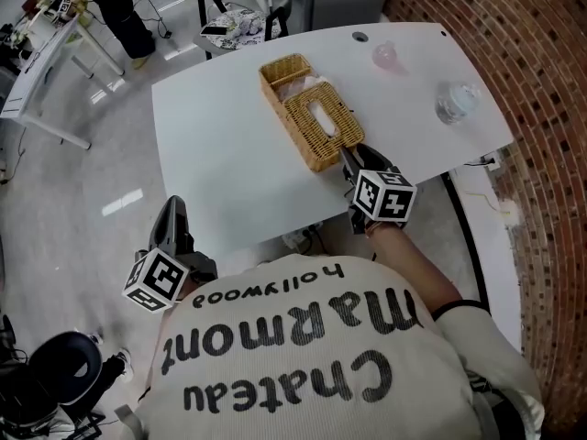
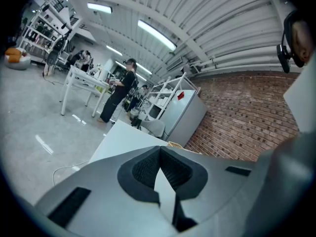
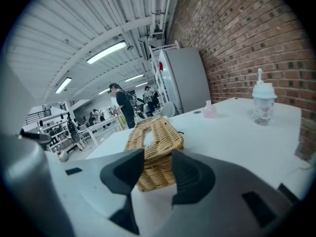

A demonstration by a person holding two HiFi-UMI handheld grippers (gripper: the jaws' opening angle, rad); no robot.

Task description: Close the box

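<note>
Wicker box (image 1: 272, 69), lid (image 1: 323, 126) half on, perhaps tissue (image 1: 299, 86) inside.

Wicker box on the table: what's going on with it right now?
A person is working on the wicker tissue box on the white table with two handheld grippers. Its slotted lid sits shifted toward the person, leaving the far end uncovered. The right gripper is at the box's near end, jaws apart, not clamping. The left gripper hangs off the table's edge, jaws together, empty.
</note>
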